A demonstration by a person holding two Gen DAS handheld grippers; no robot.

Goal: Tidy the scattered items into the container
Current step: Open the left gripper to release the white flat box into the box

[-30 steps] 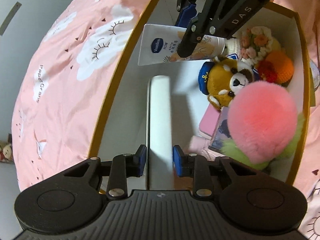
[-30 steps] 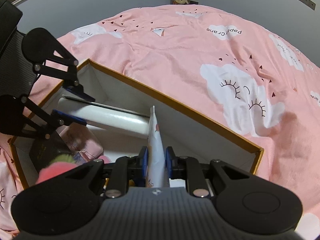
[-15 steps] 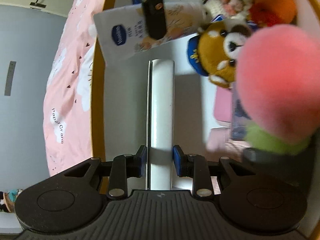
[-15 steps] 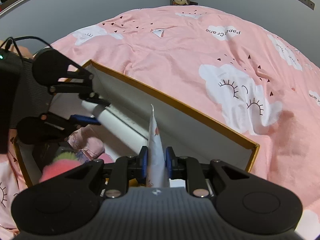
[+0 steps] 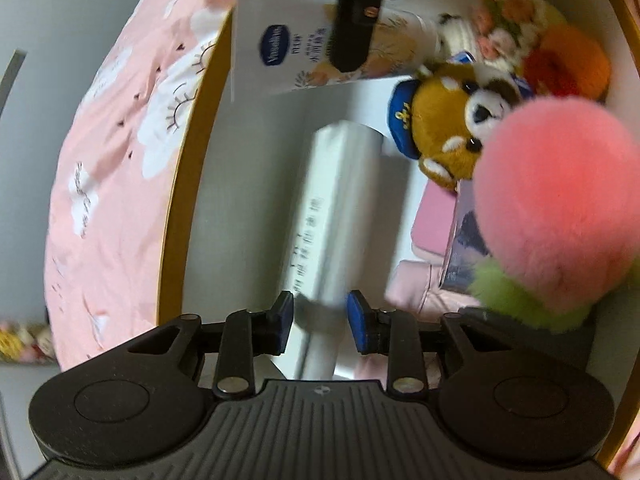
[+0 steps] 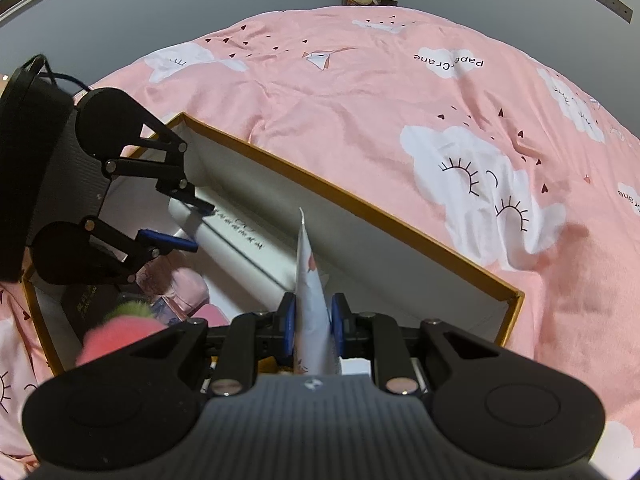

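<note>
Left hand-held gripper (image 5: 320,316) sits narrow around a long white roll (image 5: 340,216) with printed black characters, lying inside the white box (image 6: 384,256) with orange rim on the pink bed (image 6: 400,112); whether the pads press it I cannot tell. Right hand-held gripper (image 6: 313,326) is clamped on a white Vaseline tube (image 5: 288,48), flat crimped end up, over the box's corner. Plush toys (image 5: 448,132) fill the box's other side.

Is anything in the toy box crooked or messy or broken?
Nothing looks broken or spilled. The only thing slightly askew is the long white roll held by the left gripper: it slants along the box wall. The right gripper holds the lotion tube above the box, not yet laid down.
</note>
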